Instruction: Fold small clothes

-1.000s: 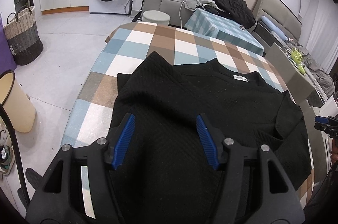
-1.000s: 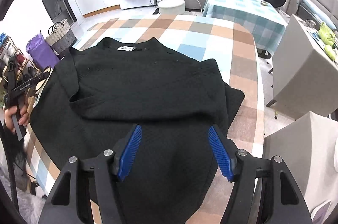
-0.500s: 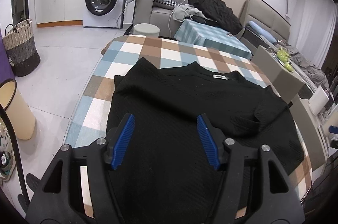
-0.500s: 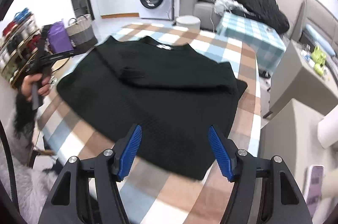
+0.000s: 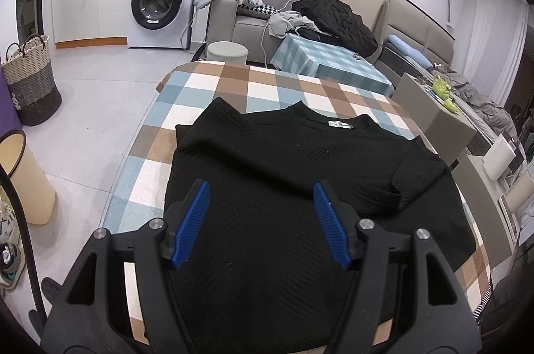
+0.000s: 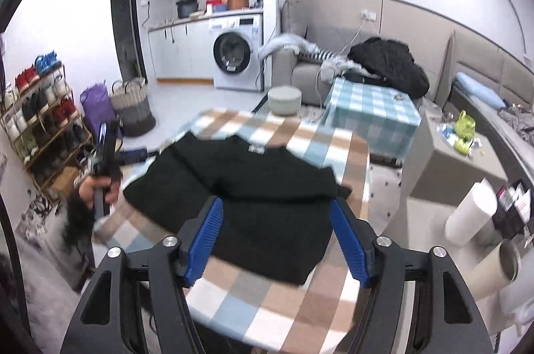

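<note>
A black knit sweater (image 5: 300,173) lies flat on the checked table (image 5: 233,83), both sleeves folded in over the body, neck label at the far side. It also shows in the right wrist view (image 6: 253,187). My left gripper (image 5: 260,220) is open and empty, hovering over the sweater's near hem. My right gripper (image 6: 277,240) is open and empty, raised well above and back from the sweater's hem. The left gripper also shows in the right wrist view (image 6: 105,150), held in a hand left of the table.
A second checked table (image 5: 327,67) and grey sofa with piled clothes stand beyond. A round stool (image 5: 227,52), washing machine (image 5: 160,3), woven basket (image 5: 30,80) and cream bin (image 5: 23,180) are on the left floor. Grey boxes (image 5: 437,120) stand right.
Both grippers have pulled back and up from the sweater, the right one much farther. The sweater has not moved. Both stayed open.
</note>
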`<action>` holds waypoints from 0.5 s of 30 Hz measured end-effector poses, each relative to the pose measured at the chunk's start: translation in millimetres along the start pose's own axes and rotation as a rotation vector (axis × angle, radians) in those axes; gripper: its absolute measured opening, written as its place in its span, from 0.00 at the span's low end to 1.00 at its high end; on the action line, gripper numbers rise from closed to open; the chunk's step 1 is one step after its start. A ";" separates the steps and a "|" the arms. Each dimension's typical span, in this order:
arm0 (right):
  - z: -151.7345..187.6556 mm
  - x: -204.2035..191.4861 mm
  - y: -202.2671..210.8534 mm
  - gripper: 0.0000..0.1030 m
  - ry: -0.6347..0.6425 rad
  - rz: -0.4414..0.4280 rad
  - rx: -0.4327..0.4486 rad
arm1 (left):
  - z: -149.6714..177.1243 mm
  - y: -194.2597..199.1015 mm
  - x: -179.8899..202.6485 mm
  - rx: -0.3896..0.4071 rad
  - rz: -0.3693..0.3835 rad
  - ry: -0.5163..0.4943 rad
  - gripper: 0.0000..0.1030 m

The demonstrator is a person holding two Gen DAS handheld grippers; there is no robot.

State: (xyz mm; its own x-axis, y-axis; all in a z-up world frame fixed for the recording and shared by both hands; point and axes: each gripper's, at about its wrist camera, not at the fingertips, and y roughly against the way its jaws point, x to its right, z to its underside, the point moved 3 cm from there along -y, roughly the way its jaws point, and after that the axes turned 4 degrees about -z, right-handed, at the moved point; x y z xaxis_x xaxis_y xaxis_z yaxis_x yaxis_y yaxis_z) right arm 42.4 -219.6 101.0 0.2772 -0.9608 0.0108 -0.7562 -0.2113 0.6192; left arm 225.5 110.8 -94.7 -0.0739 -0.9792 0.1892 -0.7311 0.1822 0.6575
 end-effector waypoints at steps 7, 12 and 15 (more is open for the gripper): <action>-15.0 31.4 -84.3 0.77 -0.054 0.023 -0.075 | -7.9 -25.8 -5.8 -0.034 -0.018 0.006 0.61; -0.6 56.2 -179.8 0.77 -0.149 -0.001 -0.144 | -15.4 -48.4 -1.6 -0.061 -0.015 -0.010 0.61; 16.1 69.2 -242.0 0.77 -0.217 0.009 -0.217 | -19.2 -63.5 0.1 -0.084 -0.018 -0.016 0.61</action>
State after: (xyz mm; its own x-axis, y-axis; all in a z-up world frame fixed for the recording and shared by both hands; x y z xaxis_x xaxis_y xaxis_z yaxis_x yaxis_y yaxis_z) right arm 235.0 -237.9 -60.7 0.1207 -0.9832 -0.1366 -0.6072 -0.1820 0.7735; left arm 284.9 100.9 -122.4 -0.0723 -0.9836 0.1652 -0.6731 0.1703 0.7197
